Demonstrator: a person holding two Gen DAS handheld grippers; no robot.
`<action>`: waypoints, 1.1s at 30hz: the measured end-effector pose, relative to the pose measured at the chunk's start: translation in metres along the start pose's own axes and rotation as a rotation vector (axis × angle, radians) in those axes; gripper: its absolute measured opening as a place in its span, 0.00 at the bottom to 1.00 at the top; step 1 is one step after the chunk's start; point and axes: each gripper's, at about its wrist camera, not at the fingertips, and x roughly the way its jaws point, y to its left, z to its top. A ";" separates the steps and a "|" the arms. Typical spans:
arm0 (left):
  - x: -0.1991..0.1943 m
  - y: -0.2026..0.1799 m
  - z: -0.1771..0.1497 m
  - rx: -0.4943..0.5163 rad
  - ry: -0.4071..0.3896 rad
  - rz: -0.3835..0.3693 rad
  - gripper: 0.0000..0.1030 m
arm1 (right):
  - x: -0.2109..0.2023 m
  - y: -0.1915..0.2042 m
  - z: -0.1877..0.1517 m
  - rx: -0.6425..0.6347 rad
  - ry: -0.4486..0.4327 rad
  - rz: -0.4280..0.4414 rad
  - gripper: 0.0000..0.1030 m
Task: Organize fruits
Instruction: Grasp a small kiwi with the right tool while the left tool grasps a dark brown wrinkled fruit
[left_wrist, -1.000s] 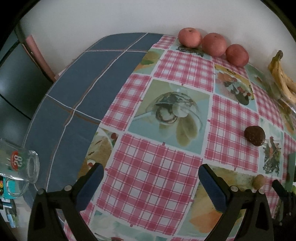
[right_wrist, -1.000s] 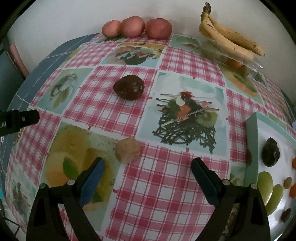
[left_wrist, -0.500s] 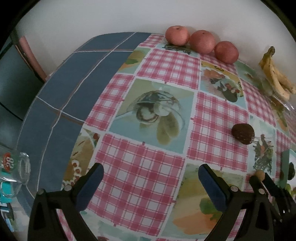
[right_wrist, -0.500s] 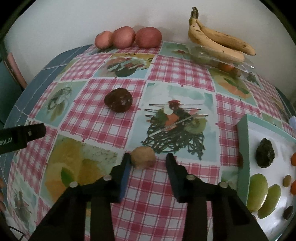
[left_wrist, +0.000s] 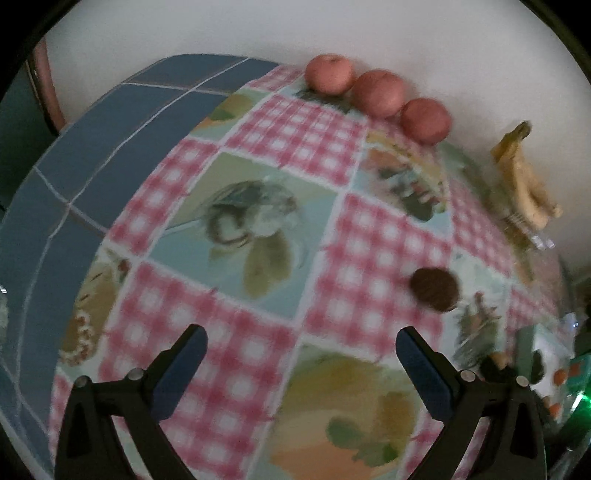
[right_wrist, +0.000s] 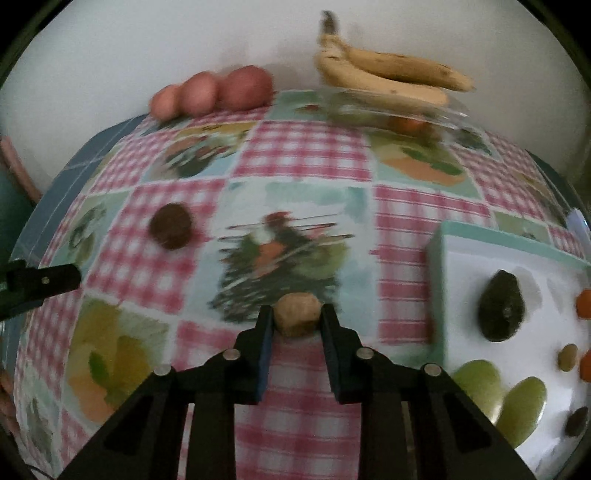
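Observation:
My right gripper (right_wrist: 297, 318) is shut on a small tan round fruit (right_wrist: 298, 313) and holds it above the checked tablecloth, left of the white tray (right_wrist: 439, 254). The tray holds a dark avocado (right_wrist: 501, 310), green pieces (right_wrist: 476, 384) and small orange and brown fruits. A dark brown round fruit (right_wrist: 170, 226) lies on the cloth to the left; it also shows in the left wrist view (left_wrist: 435, 288). My left gripper (left_wrist: 301, 354) is open and empty above the cloth. Three red apples (left_wrist: 380, 94) line the wall.
Bananas (right_wrist: 384, 79) rest on a clear plastic box (right_wrist: 395, 118) at the back right by the wall. The blue table border (left_wrist: 85, 166) shows at the left edge. The tip of the left gripper (right_wrist: 40, 282) shows in the right wrist view.
My right gripper has shut on the tan fruit, lifted it and moved right toward the tray. My left gripper has shifted, staying open.

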 end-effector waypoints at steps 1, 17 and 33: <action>0.000 -0.003 0.001 -0.002 -0.009 -0.019 1.00 | 0.000 -0.006 0.001 0.017 -0.002 -0.003 0.26; 0.027 -0.075 0.008 0.124 -0.067 -0.124 0.84 | 0.002 -0.027 0.007 0.034 -0.025 -0.027 0.26; 0.054 -0.099 0.003 0.253 -0.119 0.047 0.74 | 0.002 -0.026 0.006 0.026 -0.033 -0.040 0.26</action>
